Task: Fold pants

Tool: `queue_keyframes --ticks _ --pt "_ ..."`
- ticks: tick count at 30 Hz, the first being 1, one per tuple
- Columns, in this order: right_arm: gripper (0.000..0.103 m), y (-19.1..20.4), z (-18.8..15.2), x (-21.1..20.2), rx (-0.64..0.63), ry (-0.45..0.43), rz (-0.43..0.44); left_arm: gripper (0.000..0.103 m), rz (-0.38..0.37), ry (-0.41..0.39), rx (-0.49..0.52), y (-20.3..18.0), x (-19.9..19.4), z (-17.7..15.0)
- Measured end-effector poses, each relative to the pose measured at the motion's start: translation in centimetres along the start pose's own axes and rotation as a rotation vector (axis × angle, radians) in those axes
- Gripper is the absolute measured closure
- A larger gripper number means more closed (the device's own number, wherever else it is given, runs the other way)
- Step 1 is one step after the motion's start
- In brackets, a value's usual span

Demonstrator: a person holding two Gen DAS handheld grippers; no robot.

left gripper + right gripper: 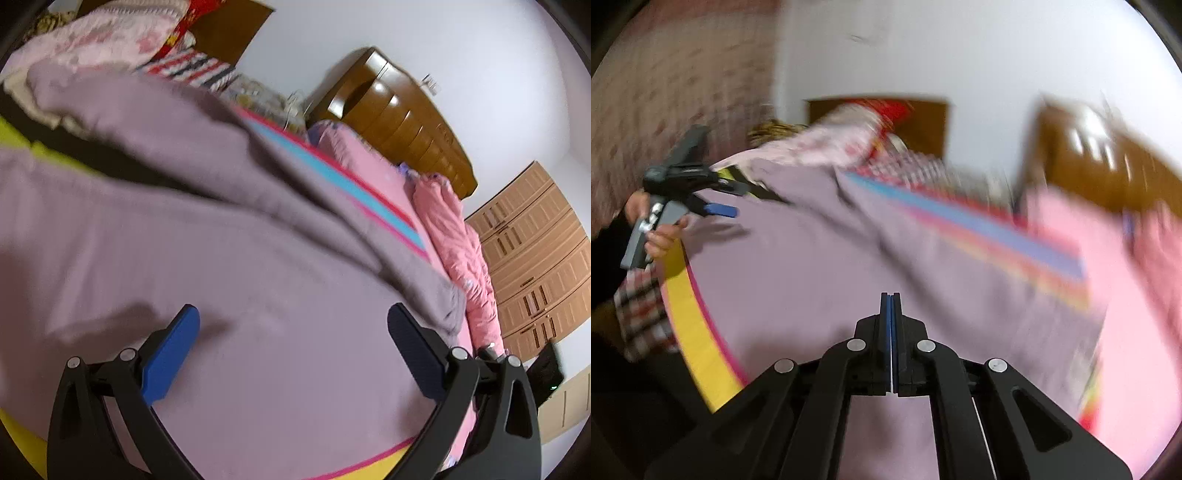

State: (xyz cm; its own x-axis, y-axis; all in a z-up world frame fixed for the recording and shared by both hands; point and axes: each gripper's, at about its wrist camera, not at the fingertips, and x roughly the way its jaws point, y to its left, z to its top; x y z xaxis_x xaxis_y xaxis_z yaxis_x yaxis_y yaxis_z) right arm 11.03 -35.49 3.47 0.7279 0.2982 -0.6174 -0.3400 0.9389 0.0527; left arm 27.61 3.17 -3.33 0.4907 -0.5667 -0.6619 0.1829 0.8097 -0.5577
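Between the two blue fingers of the left gripper (293,325), only soft purple cloth, nothing pinched. Spread wide apart, hanging just over the pants (229,258). Seen again far off in the right wrist view as a small black shape (718,199) held by a hand (661,236) at the bed's edge.

Up front in the right wrist view, the right gripper (891,299) with both blue pads (886,325) pressed tight together (no cloth seen between them, only a thin pale line). Low over the same purple pants, though touching or not is hard to tell in the blur.

Spread out on the bed (388,458), purple pants with a big fold bunched across the middle. Under them, a striped sheet (332,177) of blue, pink and yellow. Past that, a pink blanket (454,236) piled along the far side. Behind it, a shiny brown headboard (399,118) against a white wall (480,55). Off to the side, a light brown wardrobe (535,258).
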Motion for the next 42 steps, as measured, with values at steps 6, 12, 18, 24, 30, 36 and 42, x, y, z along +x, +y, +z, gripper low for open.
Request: queue_keyframes --ticks 6,12,18,24,30,36,42 --pt "0.004 0.2 0.6 2.7 0.111 0.098 -0.060 0.002 0.070 0.014 0.046 -0.5 0.5 0.9" --pt "0.039 2.2 8.3 7.5 -0.155 0.054 -0.051 0.002 0.055 0.013 0.073 -2.1 1.4 1.4" --pt "0.067 0.6 8.4 15.2 -0.323 0.244 -0.080 0.002 0.099 0.016 0.105 -2.0 1.4 1.1" --pt "0.096 2.0 8.0 13.1 -0.469 0.116 -0.204 0.002 0.059 0.034 0.060 -1.6 2.5 2.8" --pt "0.102 2.1 8.9 6.5 -0.426 -0.043 -0.226 0.002 -0.161 0.114 -0.087 -3.9 7.1 8.3" --pt "0.100 0.2 7.2 5.4 -0.302 0.006 -0.213 0.003 -0.059 0.176 -0.285 -1.9 14.0 13.2" --pt "0.024 2.7 3.7 5.7 -0.276 0.034 -0.171 0.011 0.016 0.166 -0.279 -1.9 15.5 14.9"
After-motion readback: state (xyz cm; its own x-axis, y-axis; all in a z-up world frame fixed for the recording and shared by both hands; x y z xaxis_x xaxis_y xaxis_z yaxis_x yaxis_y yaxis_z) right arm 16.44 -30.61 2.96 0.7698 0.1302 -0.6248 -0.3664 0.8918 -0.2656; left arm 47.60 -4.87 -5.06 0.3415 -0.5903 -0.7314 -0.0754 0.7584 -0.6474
